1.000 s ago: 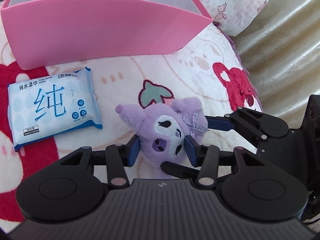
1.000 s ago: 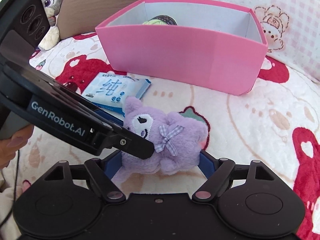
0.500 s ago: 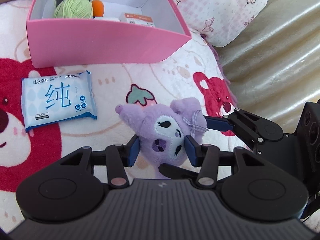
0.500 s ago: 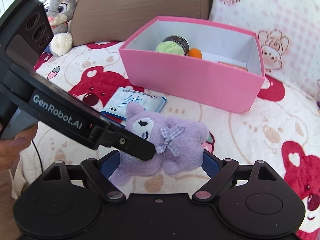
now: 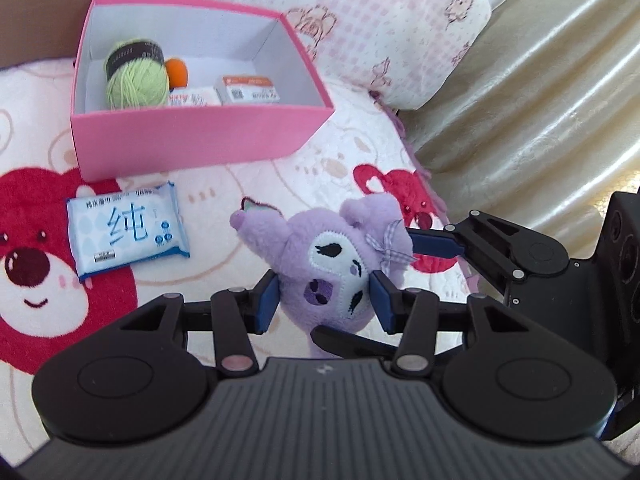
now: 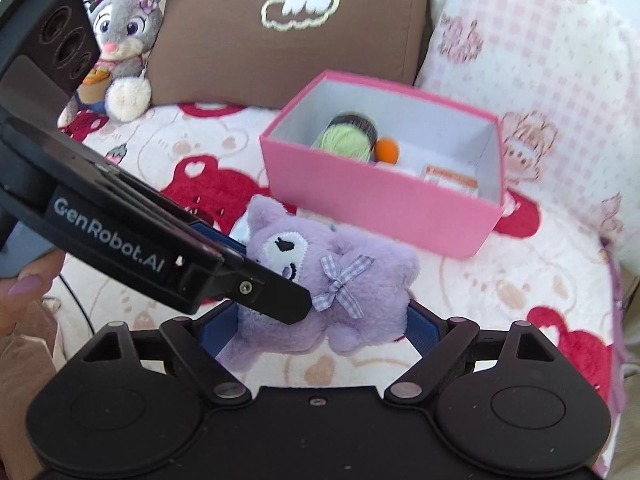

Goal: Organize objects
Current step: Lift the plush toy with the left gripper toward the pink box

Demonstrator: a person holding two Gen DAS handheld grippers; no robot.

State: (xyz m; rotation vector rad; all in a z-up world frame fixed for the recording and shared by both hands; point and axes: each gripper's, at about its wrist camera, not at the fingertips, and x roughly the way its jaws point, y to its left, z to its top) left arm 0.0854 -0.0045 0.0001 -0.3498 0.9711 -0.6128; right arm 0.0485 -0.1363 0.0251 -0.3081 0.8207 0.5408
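Observation:
A purple plush toy point(image 5: 328, 260) with a checked bow is held in the air above the blanket by both grippers. My left gripper point(image 5: 324, 304) is shut on its head; my right gripper point(image 6: 316, 328) is shut on its body point(image 6: 344, 280). The open pink box point(image 5: 192, 140) stands beyond, holding a green yarn ball point(image 5: 136, 84), an orange ball point(image 5: 177, 73) and small cartons point(image 5: 248, 90). The box also shows in the right wrist view point(image 6: 384, 208). A blue wet-wipes pack point(image 5: 126, 234) lies on the blanket in front of the box.
The bear-print blanket point(image 5: 32, 232) covers the surface. A pink checked pillow point(image 5: 392, 28) and a brown cushion point(image 6: 280, 36) stand behind the box. A grey rabbit plush point(image 6: 120, 36) sits at the back left. A cream curtain point(image 5: 540, 120) hangs on the right.
Both grippers have lifted the purple plush toy well above the blanket. The box and wipes pack look farther below, and the box's inside has come into view.

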